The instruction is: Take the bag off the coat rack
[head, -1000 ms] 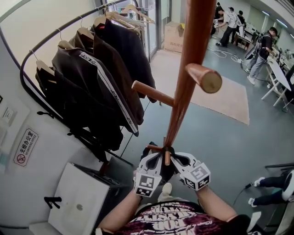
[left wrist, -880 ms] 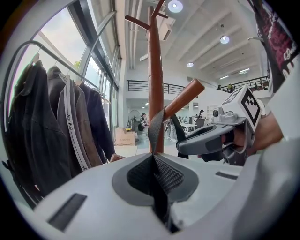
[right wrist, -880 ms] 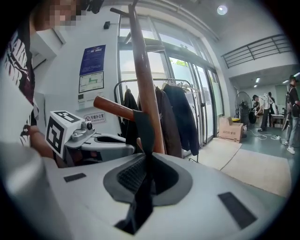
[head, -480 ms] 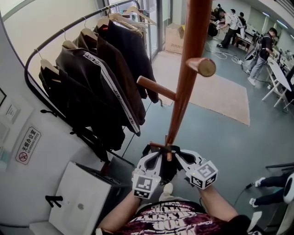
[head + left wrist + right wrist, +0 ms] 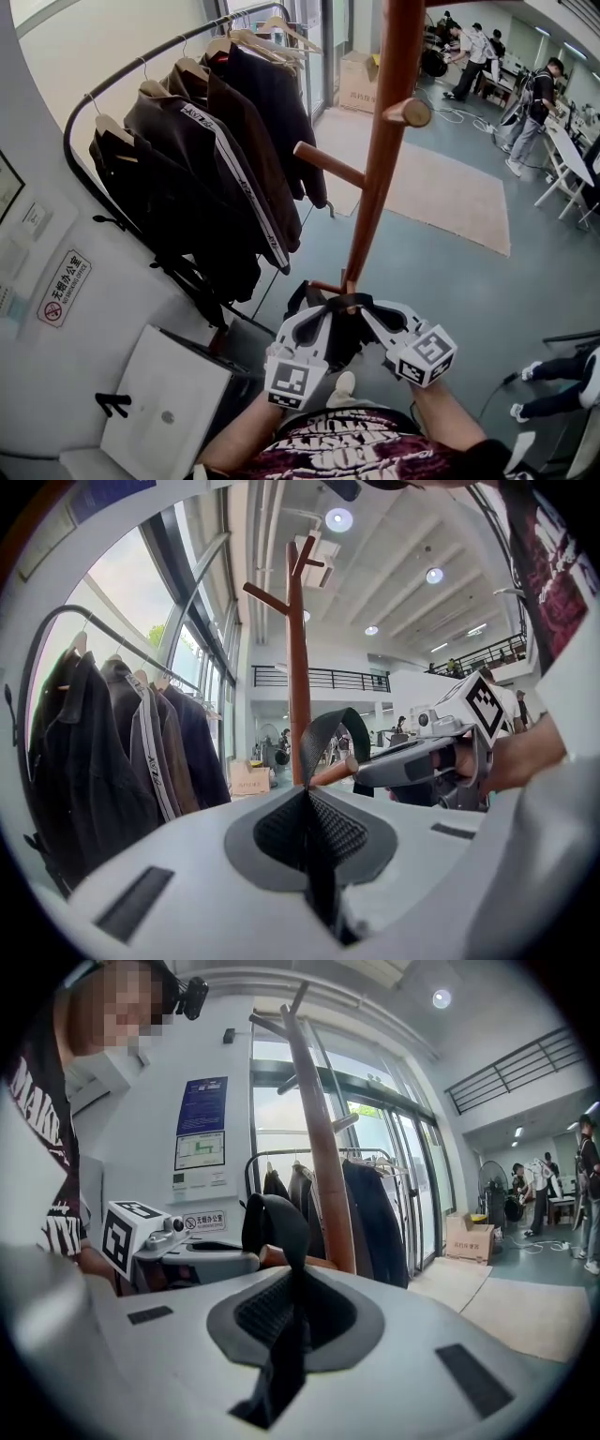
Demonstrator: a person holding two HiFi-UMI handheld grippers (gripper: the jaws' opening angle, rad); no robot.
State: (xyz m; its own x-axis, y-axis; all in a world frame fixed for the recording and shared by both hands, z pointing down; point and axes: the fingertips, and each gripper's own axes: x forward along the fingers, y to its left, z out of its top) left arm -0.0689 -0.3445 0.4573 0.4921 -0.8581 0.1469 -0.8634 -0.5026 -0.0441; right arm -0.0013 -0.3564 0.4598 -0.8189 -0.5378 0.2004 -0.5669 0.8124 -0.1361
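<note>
- Left gripper and right gripper both pinched the bag's black webbing strap.
- Unhooking step, I'd guess: it looped the brown wooden peg at 12 o'clock and needed lifting clear.

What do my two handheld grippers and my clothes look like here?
The left gripper and right gripper have smooth white wedge-shaped shells with black ribbed pads, each carrying a white cube with black square markers. You wear a short-sleeved dark red T-shirt with white lettering.
</note>
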